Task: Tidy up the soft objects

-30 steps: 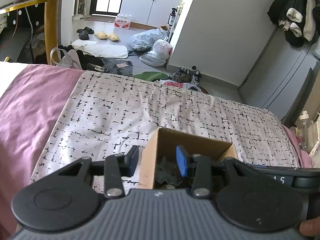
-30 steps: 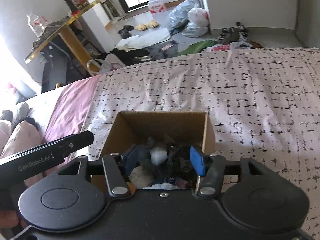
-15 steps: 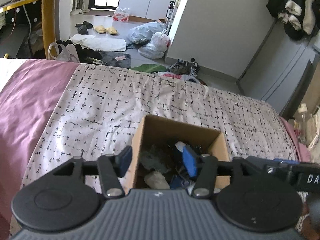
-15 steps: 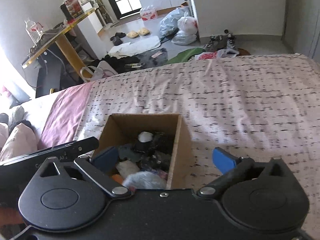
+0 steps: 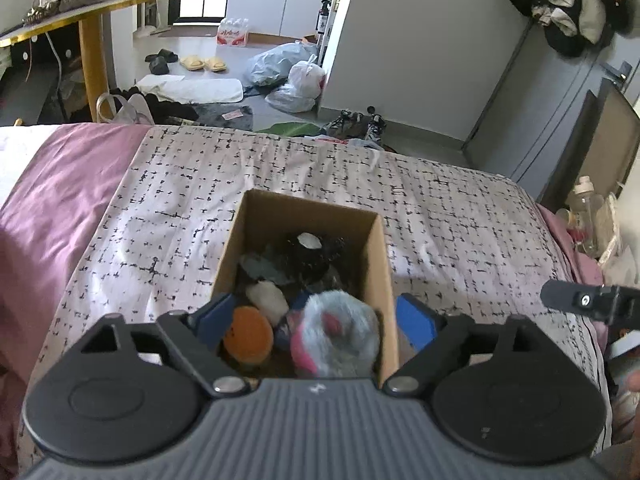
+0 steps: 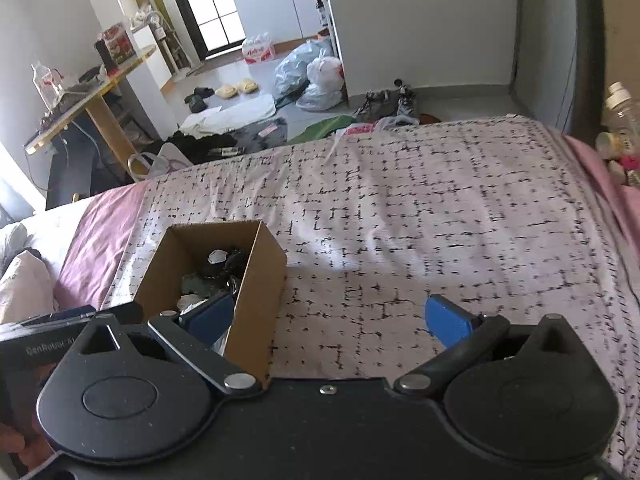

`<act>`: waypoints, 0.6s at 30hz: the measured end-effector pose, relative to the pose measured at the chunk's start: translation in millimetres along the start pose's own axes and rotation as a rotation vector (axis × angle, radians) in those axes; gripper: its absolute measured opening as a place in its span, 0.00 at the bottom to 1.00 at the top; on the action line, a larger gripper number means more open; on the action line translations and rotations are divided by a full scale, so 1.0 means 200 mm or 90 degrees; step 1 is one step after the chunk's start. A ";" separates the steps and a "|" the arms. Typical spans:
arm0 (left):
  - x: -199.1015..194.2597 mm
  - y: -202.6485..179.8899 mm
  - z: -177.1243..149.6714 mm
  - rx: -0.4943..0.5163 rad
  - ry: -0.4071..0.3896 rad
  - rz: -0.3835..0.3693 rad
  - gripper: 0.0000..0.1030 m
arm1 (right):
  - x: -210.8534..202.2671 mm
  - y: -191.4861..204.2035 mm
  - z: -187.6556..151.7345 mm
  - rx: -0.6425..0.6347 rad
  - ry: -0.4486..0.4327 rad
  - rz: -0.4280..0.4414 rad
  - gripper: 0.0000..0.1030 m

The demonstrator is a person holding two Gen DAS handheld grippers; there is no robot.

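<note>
Jaws of both grippers spread wide, empty, above cardboard box [image 5: 379, 248] of soft toys [image 5: 338, 332].

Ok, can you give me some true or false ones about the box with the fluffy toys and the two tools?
1. The cardboard box sits on the patterned bedspread. True.
2. The box is empty. False: soft things fill it, including a grey-and-pink fluffy toy and an orange round toy.
3. The left tool is open. True.
4. The right tool is squeezing a toy. False: it is open and holds nothing.
5. The box has a lid on. False: its top is open.
</note>
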State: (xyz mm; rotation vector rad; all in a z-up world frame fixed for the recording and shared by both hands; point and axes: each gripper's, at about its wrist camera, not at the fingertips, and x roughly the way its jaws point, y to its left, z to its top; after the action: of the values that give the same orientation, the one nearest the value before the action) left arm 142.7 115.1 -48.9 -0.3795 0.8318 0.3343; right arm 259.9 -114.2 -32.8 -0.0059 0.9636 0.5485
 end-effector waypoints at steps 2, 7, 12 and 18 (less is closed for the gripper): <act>-0.05 -0.02 -0.02 0.000 -0.004 0.001 0.93 | -0.06 -0.02 -0.01 0.007 -0.006 -0.004 1.00; -0.18 -0.06 -0.07 0.004 -0.007 0.000 1.00 | -0.20 -0.07 -0.06 0.020 -0.026 -0.003 1.00; -0.30 -0.11 -0.11 0.021 -0.016 -0.006 1.00 | -0.33 -0.09 -0.11 0.018 -0.037 -0.026 1.00; -0.42 -0.14 -0.18 0.044 -0.021 -0.035 1.00 | -0.47 -0.11 -0.18 0.008 -0.054 -0.036 1.00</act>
State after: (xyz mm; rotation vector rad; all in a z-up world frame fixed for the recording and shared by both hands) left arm 78.7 63.7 -1.1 -0.3315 0.7965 0.2592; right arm 199.6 -183.8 13.1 0.0015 0.8812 0.4861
